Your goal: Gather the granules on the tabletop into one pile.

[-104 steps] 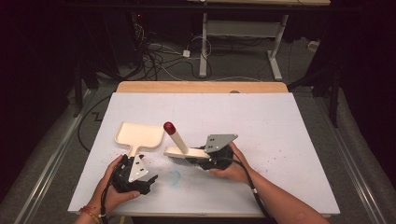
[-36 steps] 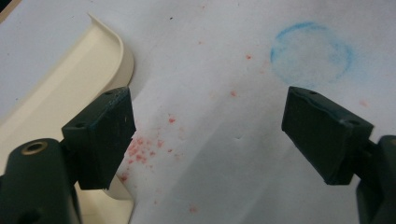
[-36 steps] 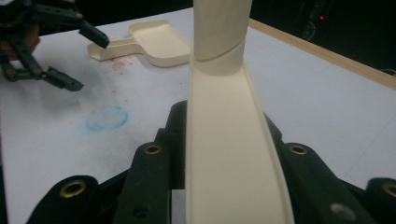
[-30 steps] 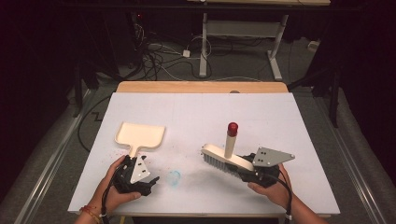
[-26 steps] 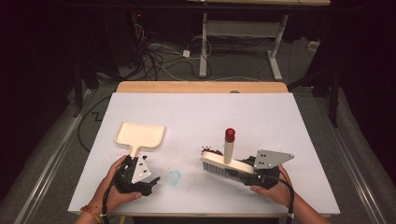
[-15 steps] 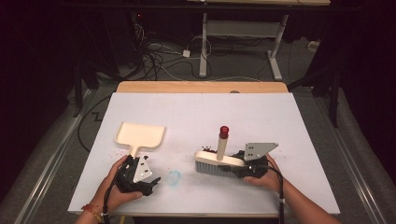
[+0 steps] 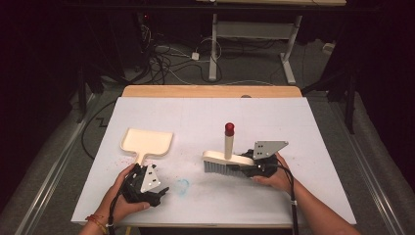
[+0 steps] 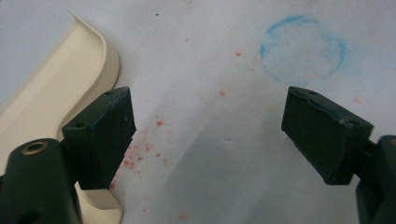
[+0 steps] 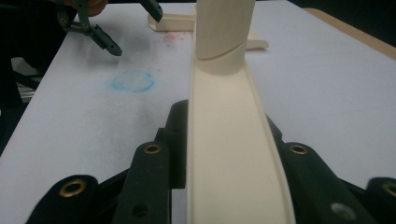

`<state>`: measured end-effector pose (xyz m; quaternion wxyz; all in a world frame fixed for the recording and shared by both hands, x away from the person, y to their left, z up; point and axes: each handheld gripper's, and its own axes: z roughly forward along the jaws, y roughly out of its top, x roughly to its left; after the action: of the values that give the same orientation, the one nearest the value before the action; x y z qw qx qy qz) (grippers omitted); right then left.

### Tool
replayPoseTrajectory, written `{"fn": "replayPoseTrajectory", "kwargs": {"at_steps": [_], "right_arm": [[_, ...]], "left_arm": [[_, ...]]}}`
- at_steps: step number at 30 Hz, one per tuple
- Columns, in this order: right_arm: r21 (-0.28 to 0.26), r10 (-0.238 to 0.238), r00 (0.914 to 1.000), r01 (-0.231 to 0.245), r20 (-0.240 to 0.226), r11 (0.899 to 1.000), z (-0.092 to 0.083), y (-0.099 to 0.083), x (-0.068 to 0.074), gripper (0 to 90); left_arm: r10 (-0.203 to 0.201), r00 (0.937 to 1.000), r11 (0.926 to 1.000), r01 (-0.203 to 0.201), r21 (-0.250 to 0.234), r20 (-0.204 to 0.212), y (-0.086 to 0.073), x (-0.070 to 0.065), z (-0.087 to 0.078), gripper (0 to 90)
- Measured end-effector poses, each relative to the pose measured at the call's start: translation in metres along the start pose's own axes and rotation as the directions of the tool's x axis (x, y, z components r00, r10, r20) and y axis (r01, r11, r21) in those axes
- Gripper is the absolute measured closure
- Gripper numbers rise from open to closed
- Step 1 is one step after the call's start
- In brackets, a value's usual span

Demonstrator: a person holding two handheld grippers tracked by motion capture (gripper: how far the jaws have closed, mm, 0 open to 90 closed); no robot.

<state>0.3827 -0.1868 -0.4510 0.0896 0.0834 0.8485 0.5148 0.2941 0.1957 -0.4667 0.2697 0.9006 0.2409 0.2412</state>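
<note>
Here the right gripper (image 7: 249, 167) has its fingers clamped on the back of the brush (image 7: 229, 161), whose bristles, seen from the high view, are hidden in the right gripper view. The left gripper (image 8: 205, 135) hangs wide open and empty over red specks (image 8: 140, 154) and a blue ring (image 8: 302, 49), the dustpan (image 7: 147, 143) just beside it, cut off at the frame edge on the tabletop (image 7: 205, 117).
</note>
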Motion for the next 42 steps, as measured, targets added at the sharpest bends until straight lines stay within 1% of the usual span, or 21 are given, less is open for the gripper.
{"fn": "replayPoseTrajectory", "kwargs": {"at_steps": [3,4,7,8,9,11,14,17,20,22,25,27,29,31,33,34,36,37,38,40,42], "right_arm": [[-0.023,0.008,0.9999,-0.008,0.011,1.0,-0.006,0.005,0.003,67.8],[-0.022,0.009,0.9997,-0.008,0.022,1.0,-0.008,0.008,0.005,67.8],[-0.021,-0.013,0.9971,0.014,0.075,1.0,-0.018,0.015,0.013,67.9],[-0.023,-0.007,0.9962,0.009,0.087,1.0,-0.022,0.017,0.016,67.9],[-0.025,0.001,0.9956,0.001,0.094,1.0,-0.026,0.018,0.019,67.9],[-0.026,0.002,0.9946,0.0,0.104,1.0,-0.036,0.02,0.024,67.9],[-0.032,0.03,0.9922,-0.026,0.121,0.999,-0.054,0.022,0.032,67.9],[-0.032,0.06,0.9885,-0.056,0.139,0.998,-0.072,0.023,0.04,67.8],[-0.002,0.074,0.9849,-0.075,0.157,0.997,-0.087,0.02,0.049,67.8],[0.009,0.101,0.9825,-0.104,0.156,0.995,-0.097,0.016,0.054,67.8],[0.037,0.131,0.9755,-0.14,0.177,0.989,-0.11,0.007,0.06,67.8],[0.045,0.167,0.968,-0.178,0.188,0.983,-0.116,-0.001,0.062,67.8],[0.049,0.209,0.9616,-0.221,0.178,0.974,-0.119,-0.008,0.064,67.8],[0.067,0.227,0.9579,-0.242,0.176,0.968,-0.122,-0.013,0.064,67.8],[0.085,0.263,0.9517,-0.279,0.159,0.957,-0.125,-0.016,0.06,67.7],[0.093,0.28,0.9471,-0.297,0.156,0.95,-0.126,-0.018,0.058,67.7],[0.114,0.315,0.9354,-0.335,0.161,0.935,-0.126,-0.022,0.053,67.7],[0.115,0.33,0.9286,-0.351,0.17,0.929,-0.125,-0.025,0.05,67.7],[0.111,0.351,0.9191,-0.373,0.179,0.921,-0.124,-0.027,0.045,67.7],[0.13,0.389,0.9011,-0.416,0.191,0.9,-0.123,-0.031,0.035,67.6],[0.128,0.409,0.8884,-0.439,0.208,0.889,-0.122,-0.034,0.024,67.2]], "left_arm": [[-0.001,1.0,0.9999,0.001,-0.015,-0.002,0.0,0.001,-0.002,16.8],[0.005,1.0,0.9998,-0.005,-0.017,-0.004,0.0,0.001,-0.003,16.8],[-0.004,0.9999,0.9994,0.003,-0.036,-0.013,-0.001,0.001,-0.006,16.8],[-0.007,0.9999,0.9992,0.006,-0.039,-0.016,-0.001,0.002,-0.007,16.8],[-0.008,0.9998,0.9992,0.007,-0.038,-0.017,-0.002,0.002,-0.007,16.8],[-0.009,0.9997,0.9991,0.008,-0.041,-0.022,-0.003,0.003,-0.009,16.8],[-0.013,0.9995,0.9989,0.012,-0.046,-0.029,-0.002,0.004,-0.01,16.8],[-0.016,0.9995,0.9986,0.015,-0.05,-0.026,-0.002,0.004,-0.009,16.8],[-0.011,0.9997,0.9988,0.01,-0.047,-0.02,-0.001,0.004,-0.008,16.8],[-0.013,0.9996,0.9984,0.012,-0.055,-0.023,0.0,0.004,-0.008,16.8],[-0.012,0.9995,0.9979,0.01,-0.064,-0.03,0.001,0.005,-0.009,16.8],[-0.012,0.9994,0.9979,0.009,-0.064,-0.032,0.002,0.006,-0.01,16.8],[-0.013,0.9993,0.9974,0.011,-0.071,-0.034,0.003,0.006,-0.01,16.8],[-0.01,0.9994,0.9974,0.007,-0.071,-0.033,0.003,0.007,-0.01,16.8],[-0.011,0.9994,0.9973,0.008,-0.073,-0.032,0.004,0.007,-0.009,16.8],[-0.009,0.9995,0.9973,0.007,-0.073,-0.032,0.004,0.007,-0.009,16.8],[-0.004,0.9996,0.9975,0.002,-0.07,-0.029,0.005,0.006,-0.008,16.8],[-0.003,0.9996,0.9975,0.001,-0.07,-0.028,0.005,0.006,-0.007,16.8],[-0.002,0.9997,0.9976,0.001,-0.069,-0.026,0.006,0.006,-0.007,16.8],[0.0,0.9997,0.9978,-0.002,-0.066,-0.024,0.006,0.006,-0.006,16.8],[-0.005,0.9997,0.998,0.003,-0.063,-0.023,0.006,0.006,-0.006,16.8]]}}
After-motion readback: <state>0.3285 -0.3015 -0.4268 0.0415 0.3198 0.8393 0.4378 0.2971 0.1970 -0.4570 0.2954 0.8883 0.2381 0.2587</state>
